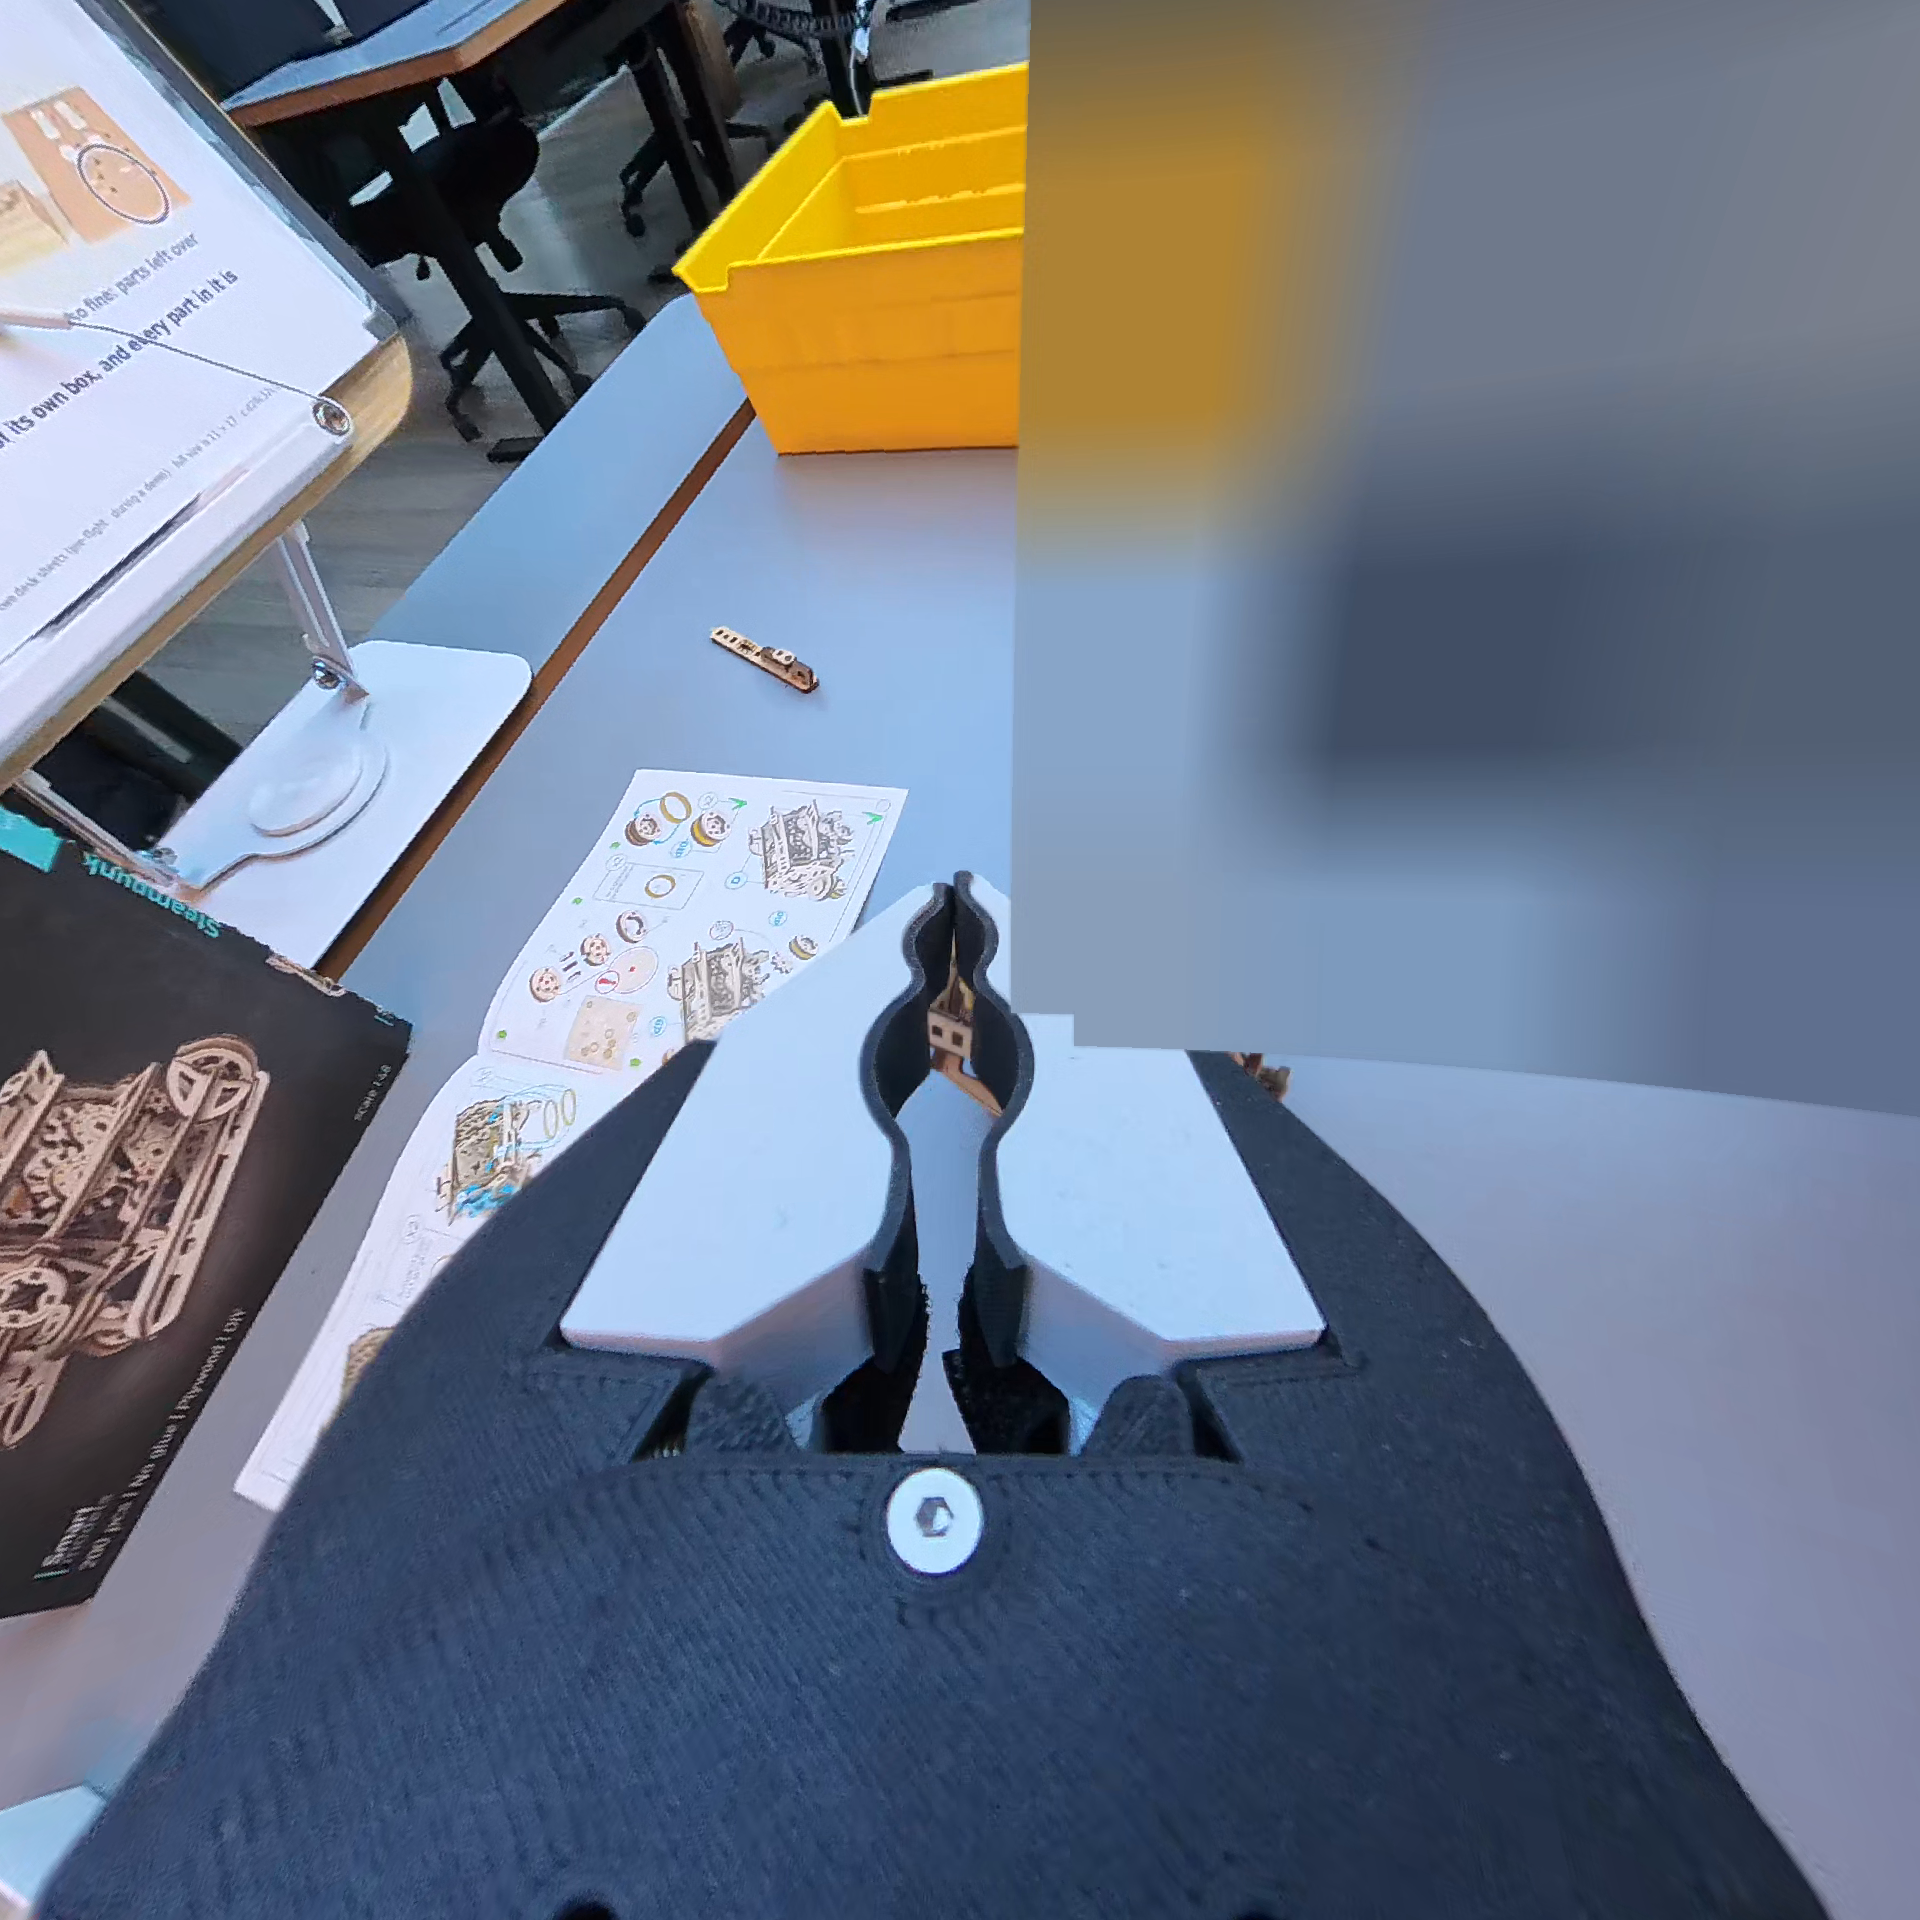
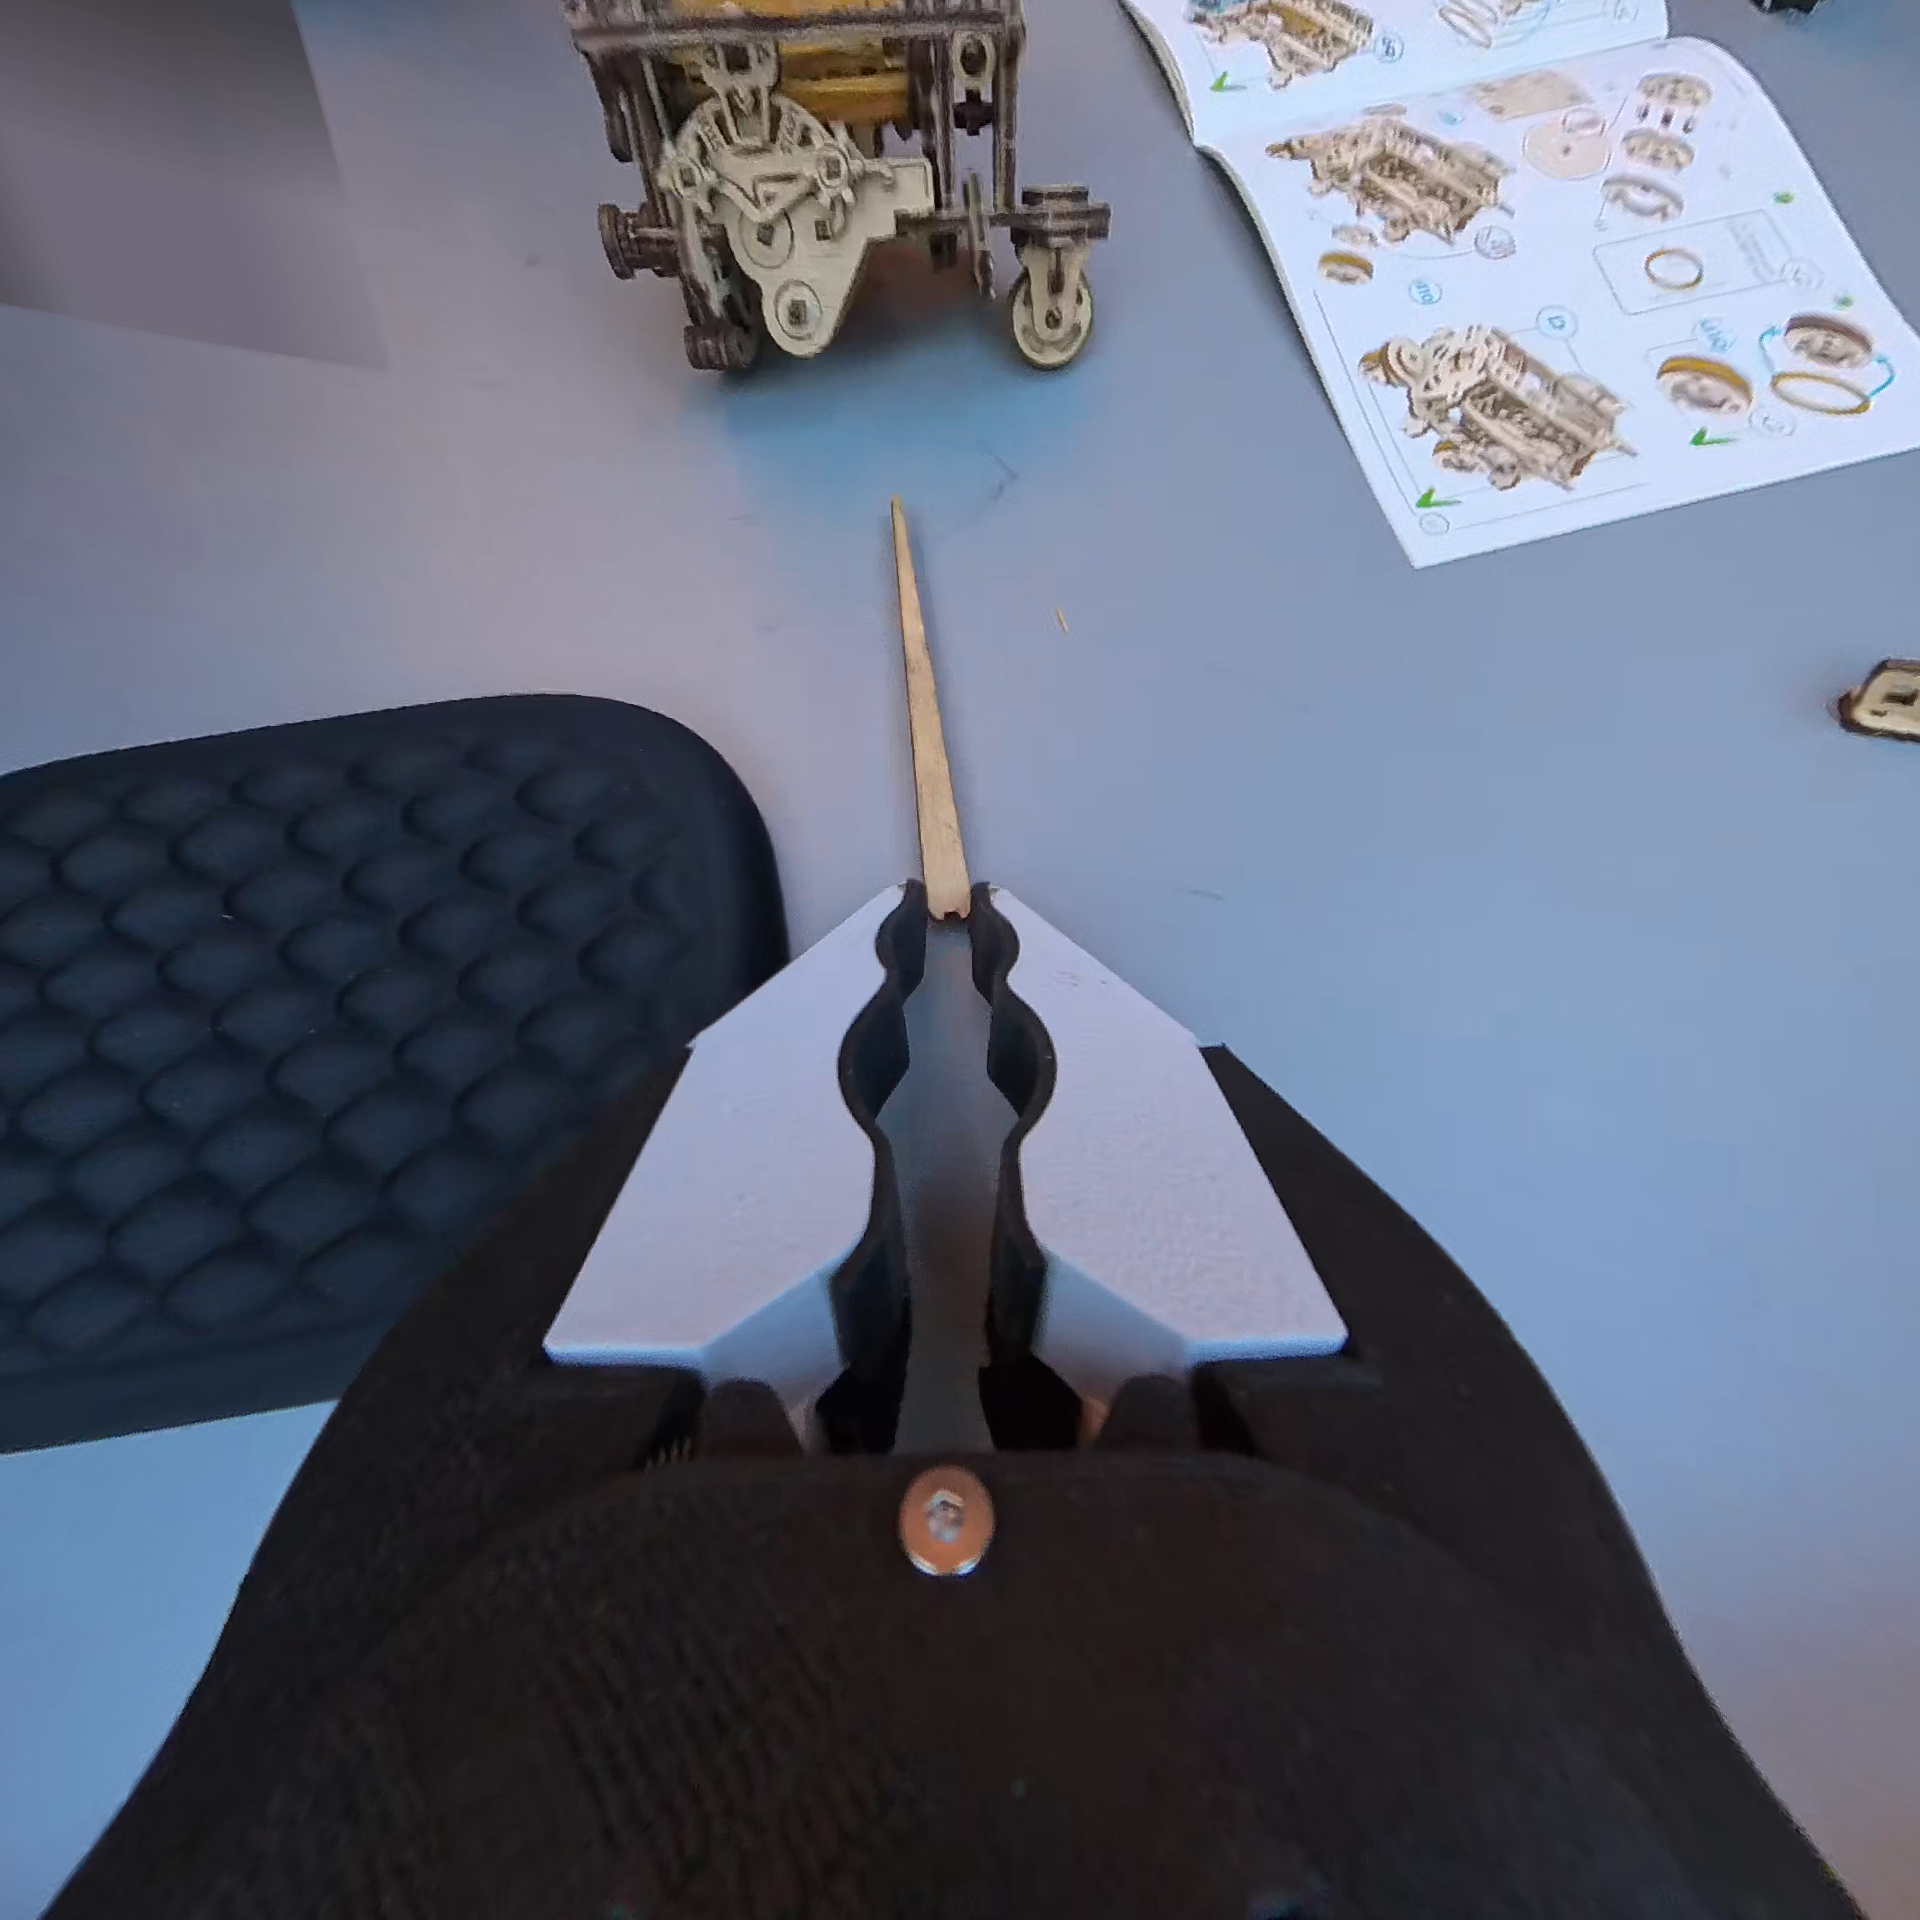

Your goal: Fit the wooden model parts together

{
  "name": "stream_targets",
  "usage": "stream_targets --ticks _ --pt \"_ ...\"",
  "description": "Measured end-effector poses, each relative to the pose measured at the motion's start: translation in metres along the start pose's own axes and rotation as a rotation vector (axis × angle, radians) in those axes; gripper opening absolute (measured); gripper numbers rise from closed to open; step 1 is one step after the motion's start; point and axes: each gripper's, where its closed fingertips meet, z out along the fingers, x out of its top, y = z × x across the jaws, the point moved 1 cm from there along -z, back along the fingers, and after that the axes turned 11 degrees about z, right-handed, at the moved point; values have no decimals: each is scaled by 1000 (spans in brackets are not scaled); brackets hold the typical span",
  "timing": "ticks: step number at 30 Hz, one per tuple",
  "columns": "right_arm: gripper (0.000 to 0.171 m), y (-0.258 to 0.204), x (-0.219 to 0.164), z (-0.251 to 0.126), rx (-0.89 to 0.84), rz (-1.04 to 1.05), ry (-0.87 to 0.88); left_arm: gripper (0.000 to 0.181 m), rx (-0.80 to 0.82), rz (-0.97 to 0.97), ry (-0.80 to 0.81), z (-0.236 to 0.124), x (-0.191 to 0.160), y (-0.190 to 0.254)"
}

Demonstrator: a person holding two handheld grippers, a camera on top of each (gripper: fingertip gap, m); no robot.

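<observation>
1. The right gripper [image 2: 948,902] is pinching the near end of a thin wooden stick [image 2: 923,717] between its fingers, which are drawn in tight on it at the very tips.
2. The stick is pointing straight ahead over the grey table [image 2: 1351,831], its sharp far end aimed toward the wooden model [image 2: 821,197] but stopping well short of it.
3. The model, a gear-filled frame on small wheels, is standing upright on the table at the far side.
4. An open instruction booklet [image 2: 1558,281] is lying to the right of the model, and a small wooden part [image 2: 1883,699] is sitting near the right edge.
5. A black quilted pad [image 2: 312,1039] is resting on the table to the left of the right gripper.
6. The left gripper [image 1: 957,894] is showing its fingers closed together at the tips; a bit of wooden part [image 1: 951,1023] is peeking through the gap behind them, though I cannot tell whether it is being held.
7. Beyond it, a short wooden strip [image 1: 766,659] is lying alone on the table, with a yellow bin [image 1: 883,301] farther back and the kit box [image 1: 156,1195] at the left.
</observation>
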Motion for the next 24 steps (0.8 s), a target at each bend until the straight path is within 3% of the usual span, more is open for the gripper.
stream_targets --ticks 1,11,16,24 --pt "7 -4 5 -3 -13 -1 15 0 0 18 -9 2 -2 2" --pt "7 -27 61 -34 -209 -21 173 0 37 155 -90 15 -16 14" --pt "7 -42 87 -25 -183 -44 209 0 38 119 -89 14 -19 15" --pt "7 -51 101 7 -213 -73 105 0 34 10 -56 9 -20 14"
